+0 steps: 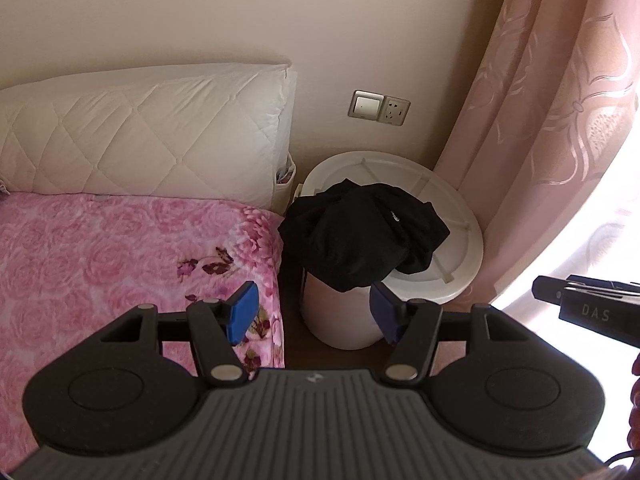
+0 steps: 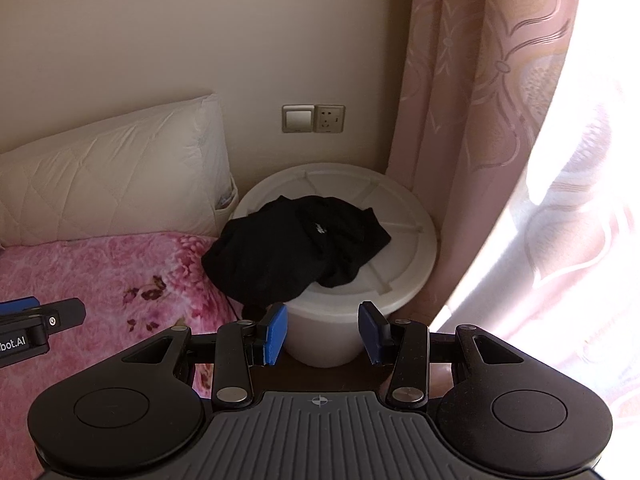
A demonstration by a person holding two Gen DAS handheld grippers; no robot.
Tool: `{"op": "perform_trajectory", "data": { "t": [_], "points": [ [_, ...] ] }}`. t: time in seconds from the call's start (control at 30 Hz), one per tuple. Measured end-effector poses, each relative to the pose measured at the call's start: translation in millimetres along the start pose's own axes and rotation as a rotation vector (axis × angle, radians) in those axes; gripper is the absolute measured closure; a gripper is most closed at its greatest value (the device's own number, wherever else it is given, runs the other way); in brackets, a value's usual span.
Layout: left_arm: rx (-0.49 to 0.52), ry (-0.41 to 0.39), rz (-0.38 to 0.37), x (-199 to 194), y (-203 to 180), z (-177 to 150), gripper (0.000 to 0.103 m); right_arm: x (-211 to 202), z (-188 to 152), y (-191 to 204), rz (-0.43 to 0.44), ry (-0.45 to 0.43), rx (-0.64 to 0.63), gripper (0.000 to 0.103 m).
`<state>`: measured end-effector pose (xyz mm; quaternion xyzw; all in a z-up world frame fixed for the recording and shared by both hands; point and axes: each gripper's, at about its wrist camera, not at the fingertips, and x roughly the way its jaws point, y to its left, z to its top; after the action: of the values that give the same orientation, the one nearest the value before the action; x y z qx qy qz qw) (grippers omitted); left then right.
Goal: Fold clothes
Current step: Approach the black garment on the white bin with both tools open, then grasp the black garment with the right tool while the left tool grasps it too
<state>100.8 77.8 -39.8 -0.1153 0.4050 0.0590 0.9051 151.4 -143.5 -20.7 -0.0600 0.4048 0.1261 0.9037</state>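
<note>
A crumpled black garment lies heaped on the lid of a round white bin, spilling over its near-left edge. My left gripper is open, held in front of and a little below the garment, nothing between its blue pads. My right gripper is also open and empty, in front of the bin's side wall, below the garment. The right gripper's black body shows at the right edge of the left wrist view; the left gripper's tip shows at the left of the right wrist view.
A bed with a pink floral blanket lies left of the bin, with a white quilted pillow against the wall. A pink curtain hangs right of the bin. A switch and socket sit on the wall.
</note>
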Motion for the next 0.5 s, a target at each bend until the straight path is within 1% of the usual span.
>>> {"op": "perform_trajectory", "data": {
  "t": [0.2, 0.4, 0.5],
  "points": [
    [-0.01, 0.035, 0.018, 31, -8, 15, 0.045, 42, 20, -10, 0.049, 0.031, 0.005, 0.059],
    [-0.016, 0.094, 0.036, 74, -20, 34, 0.046, 89, 42, -22, 0.097, 0.082, 0.004, 0.059],
    [-0.025, 0.117, 0.037, 99, -26, 43, 0.046, 113, 55, -28, 0.119, 0.092, 0.001, 0.059]
  ]
}}
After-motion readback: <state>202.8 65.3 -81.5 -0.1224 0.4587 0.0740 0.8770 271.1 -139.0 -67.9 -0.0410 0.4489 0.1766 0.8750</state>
